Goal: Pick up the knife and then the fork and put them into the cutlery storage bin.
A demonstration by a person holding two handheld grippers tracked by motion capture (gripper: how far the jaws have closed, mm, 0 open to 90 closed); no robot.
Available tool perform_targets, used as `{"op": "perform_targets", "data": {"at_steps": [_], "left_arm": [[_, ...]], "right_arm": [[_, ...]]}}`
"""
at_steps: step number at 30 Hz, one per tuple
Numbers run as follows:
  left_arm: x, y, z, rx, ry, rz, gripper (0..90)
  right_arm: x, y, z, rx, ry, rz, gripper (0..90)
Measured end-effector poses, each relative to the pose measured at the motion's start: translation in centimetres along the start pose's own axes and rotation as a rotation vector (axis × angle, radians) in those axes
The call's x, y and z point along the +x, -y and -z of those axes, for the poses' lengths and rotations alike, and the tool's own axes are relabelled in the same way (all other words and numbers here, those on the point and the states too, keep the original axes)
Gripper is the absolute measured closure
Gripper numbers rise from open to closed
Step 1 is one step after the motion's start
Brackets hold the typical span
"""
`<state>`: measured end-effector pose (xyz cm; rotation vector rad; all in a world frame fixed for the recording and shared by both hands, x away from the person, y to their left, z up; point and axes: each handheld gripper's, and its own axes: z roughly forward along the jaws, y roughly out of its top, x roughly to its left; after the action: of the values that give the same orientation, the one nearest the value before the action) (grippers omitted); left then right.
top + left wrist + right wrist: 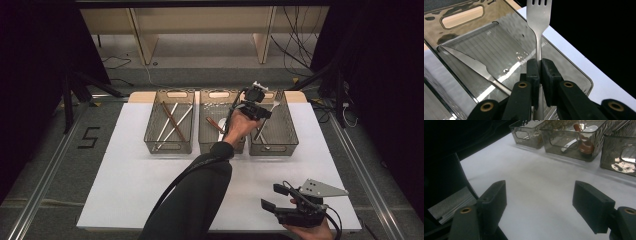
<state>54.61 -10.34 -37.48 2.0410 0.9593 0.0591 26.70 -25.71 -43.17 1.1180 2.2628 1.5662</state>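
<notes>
My left gripper (pixel 261 109) hangs over the right-hand smoked plastic bin (pixel 287 131), shut on the handle of a steel fork (pixel 538 35). The fork's tines point away from the jaws, past the bin's far wall. A serrated steel knife (pixel 475 65) lies on the floor of that bin (pixel 576 73), below the gripper (pixel 540 73). My right gripper (pixel 273 197) rests low over the white table (pixel 130 185) near its front right edge. In its own view it (pixel 540 203) is open, with bare tabletop between the jaws.
Three bins stand in a row at the back of the table. The left bin (pixel 170 127) holds chopsticks, and the middle bin (pixel 216 131) holds a white spoon and a brown one (pixel 584 143). A dark-sleeved forearm (pixel 200 195) crosses the table's middle.
</notes>
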Motion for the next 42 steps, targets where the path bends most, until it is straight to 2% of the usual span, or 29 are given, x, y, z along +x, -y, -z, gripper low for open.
{"op": "perform_targets", "data": {"at_steps": [4, 6, 9, 11, 13, 14, 16, 19, 27, 33, 37, 42], "left_arm": [[0.0, 0.1, -0.2, -0.001, -0.001, 0.007, 84.0], [0.0, 0.3, -0.3, 0.004, -0.004, -0.002, 83.9], [0.0, 0.5, -0.8, 0.013, -0.01, 0.01, 83.7], [-0.1, 0.6, -1.1, 0.033, -0.03, 0.018, 82.4], [-0.1, 0.6, -1.0, 0.02, -0.025, 0.026, 72.4], [-0.1, 0.5, -0.8, 0.016, -0.016, 0.031, 68.1], [-0.2, 0.3, -0.2, 0.011, -0.019, 0.026, 66.6], [-0.1, 0.0, 0.7, 0.012, -0.022, 0.03, 58.4], [0.7, 0.1, 2.7, 0.02, -0.018, 0.023, 43.3], [1.3, 0.9, 3.9, 0.036, -0.011, -0.004, 36.1], [1.9, 1.8, 5.0, 0.04, 0.005, -0.004, 32.4], [2.6, 2.9, 6.8, 0.024, 0.012, -0.014, 28.8]], "right_arm": [[0.0, 0.0, 0.0, 0.001, -0.001, 0.0, 28.1], [0.0, 0.0, 0.0, 0.002, -0.001, -0.001, 28.1], [0.0, 0.0, -0.1, 0.002, -0.002, 0.002, 28.1], [0.1, 0.0, -0.1, 0.001, -0.002, 0.002, 28.1], [0.0, 0.0, 0.0, 0.001, -0.002, 0.002, 28.1], [0.0, 0.0, 0.0, 0.002, -0.002, -0.001, 28.1], [0.0, 0.0, -0.1, 0.003, -0.001, 0.0, 28.2], [0.0, 0.1, -0.1, 0.003, -0.002, 0.003, 28.2], [0.0, 0.1, -0.2, 0.009, 0.004, -0.001, 28.1], [-0.1, 0.1, -0.2, 0.01, 0.009, -0.003, 28.1], [-0.2, 0.1, -0.2, 0.009, 0.012, -0.001, 28.1], [-0.1, 0.1, -0.3, 0.012, 0.019, -0.004, 28.1]]}}
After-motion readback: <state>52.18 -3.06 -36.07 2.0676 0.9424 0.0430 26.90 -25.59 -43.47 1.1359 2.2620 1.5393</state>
